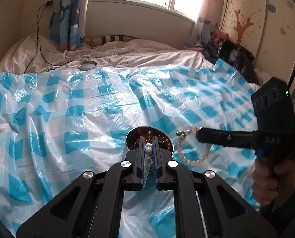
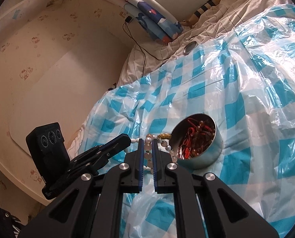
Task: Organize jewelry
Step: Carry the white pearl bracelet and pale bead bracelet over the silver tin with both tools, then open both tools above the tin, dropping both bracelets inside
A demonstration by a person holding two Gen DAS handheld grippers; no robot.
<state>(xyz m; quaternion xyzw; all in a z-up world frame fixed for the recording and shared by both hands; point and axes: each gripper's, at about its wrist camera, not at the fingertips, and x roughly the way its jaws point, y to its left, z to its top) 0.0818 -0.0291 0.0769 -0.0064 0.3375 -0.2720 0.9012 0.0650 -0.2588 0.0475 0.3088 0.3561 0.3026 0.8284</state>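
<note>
My left fingers [image 1: 148, 141] are squeezed onto a string of white beads [image 1: 147, 165]. The beads run down the narrow gap between the two blue pads. My right fingers [image 2: 147, 142] are squeezed onto a pink bead bracelet [image 2: 149, 154]. I can see its round pale beads sitting in the gap there too.

From my left camera, the right gripper comes in from the right side. A hand [image 1: 272, 180] holds its handle. The pink bracelet hangs from its tip in a loop above the bed. A small gold clasp [image 1: 180, 133] sits at the top of the loop.

A round metal tin [image 2: 201, 144] rests on the blue and white checked plastic sheet [image 1: 72, 107] that covers the bed. The tin holds a jumble of red cords and dark brown beads. From my right camera, the tin is just to the right of my fingers, and the gold clasp is right at its rim. From my left camera, the tin lies just past my fingertips, partly hidden behind them.

Farther back, a shiny round lid [image 1: 87, 65] lies on the white bedsheet near the edge of the plastic. A black cable [image 1: 39, 45] runs down from the wall onto the bed. A blue cartoon curtain [image 1: 68, 17] hangs by the window.
</note>
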